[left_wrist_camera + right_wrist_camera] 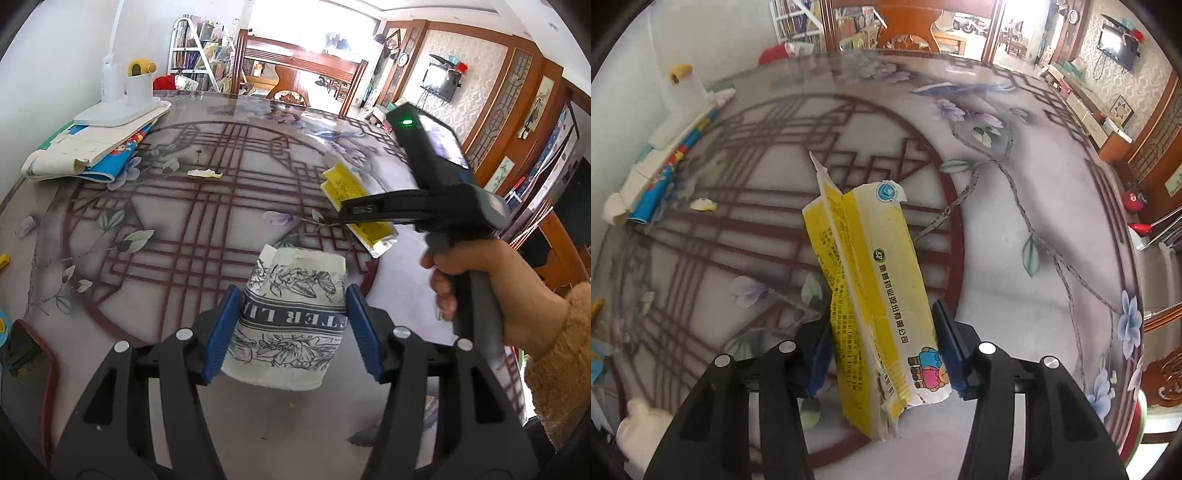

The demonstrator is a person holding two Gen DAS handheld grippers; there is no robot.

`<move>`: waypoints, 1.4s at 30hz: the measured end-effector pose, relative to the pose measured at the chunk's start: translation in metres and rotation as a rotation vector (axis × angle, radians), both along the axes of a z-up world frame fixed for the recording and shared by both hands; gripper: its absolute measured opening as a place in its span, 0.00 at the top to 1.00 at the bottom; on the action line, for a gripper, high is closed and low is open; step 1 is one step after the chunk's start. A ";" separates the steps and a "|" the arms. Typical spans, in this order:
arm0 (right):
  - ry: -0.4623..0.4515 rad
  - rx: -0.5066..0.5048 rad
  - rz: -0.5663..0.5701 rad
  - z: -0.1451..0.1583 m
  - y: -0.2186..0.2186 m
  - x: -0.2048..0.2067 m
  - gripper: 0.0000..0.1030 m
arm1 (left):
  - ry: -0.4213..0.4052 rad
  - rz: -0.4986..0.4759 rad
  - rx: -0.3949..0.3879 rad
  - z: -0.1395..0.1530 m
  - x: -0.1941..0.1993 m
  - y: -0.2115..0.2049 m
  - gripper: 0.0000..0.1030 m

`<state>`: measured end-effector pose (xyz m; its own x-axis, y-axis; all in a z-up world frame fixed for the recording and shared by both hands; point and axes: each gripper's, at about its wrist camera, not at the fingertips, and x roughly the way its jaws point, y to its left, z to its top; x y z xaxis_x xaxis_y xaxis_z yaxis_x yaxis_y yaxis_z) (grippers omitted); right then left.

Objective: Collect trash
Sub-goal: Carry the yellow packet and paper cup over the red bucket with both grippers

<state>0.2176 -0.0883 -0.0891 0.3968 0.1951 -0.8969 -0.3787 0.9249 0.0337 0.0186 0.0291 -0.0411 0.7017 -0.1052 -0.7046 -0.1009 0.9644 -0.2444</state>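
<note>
My left gripper [293, 299] is shut on a white paper cup [291, 332] with a dark flower print, its blue pads pressing both sides. The cup hangs tilted over the near part of the patterned table [229, 206]. A hand holds my right gripper [345, 215] to the right above the table. That gripper [884, 332] is shut on a flattened yellow and white carton [871, 273], which also shows as the yellow carton [345, 186] sticking out on both sides of its jaws. A torn scrap of paper [205, 172] lies on the table further back, the same scrap [703, 204] at the left.
A white desk lamp base [118, 112] sits on a stack of books and papers [88, 155] at the back left. A small yellow piece [3, 260] lies at the left edge. The table's rim [1126, 236] curves along the right, with wooden furniture beyond.
</note>
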 end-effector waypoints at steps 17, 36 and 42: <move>-0.009 0.112 0.081 0.055 -0.096 -0.156 0.52 | -0.011 0.020 0.044 0.003 -0.008 -0.003 0.45; -0.241 0.139 -0.080 0.067 -0.187 -0.199 0.51 | -0.011 -0.001 0.108 0.021 -0.050 -0.069 0.45; -0.240 0.192 -0.135 0.069 -0.218 -0.200 0.51 | -0.036 -0.046 0.112 0.037 -0.048 -0.107 0.45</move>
